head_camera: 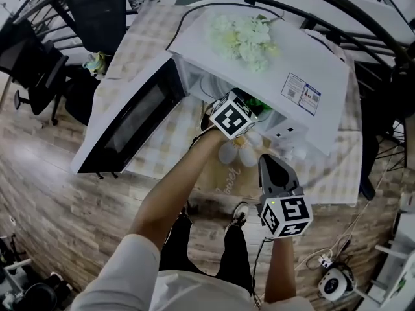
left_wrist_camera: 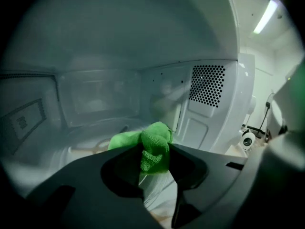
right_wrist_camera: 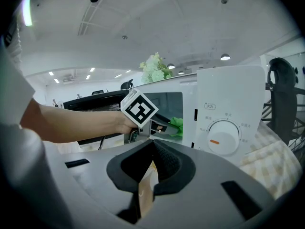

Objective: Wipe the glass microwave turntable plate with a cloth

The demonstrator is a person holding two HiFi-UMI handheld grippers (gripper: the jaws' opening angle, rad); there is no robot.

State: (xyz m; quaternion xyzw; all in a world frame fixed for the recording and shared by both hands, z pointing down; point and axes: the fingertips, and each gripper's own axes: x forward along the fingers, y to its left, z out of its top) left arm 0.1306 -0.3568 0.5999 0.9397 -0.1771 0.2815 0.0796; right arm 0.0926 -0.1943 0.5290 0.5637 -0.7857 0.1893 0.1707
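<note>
My left gripper [left_wrist_camera: 155, 152] is pinched tight on the green cloth [left_wrist_camera: 143, 142], inside the open microwave [left_wrist_camera: 209, 113]. The glass plate [left_wrist_camera: 88, 140] looks foggy; I think it lies under the cloth, toward 9 o'clock. My right gripper [right_wrist_camera: 151, 146] is closed on nothing, outside.
</note>
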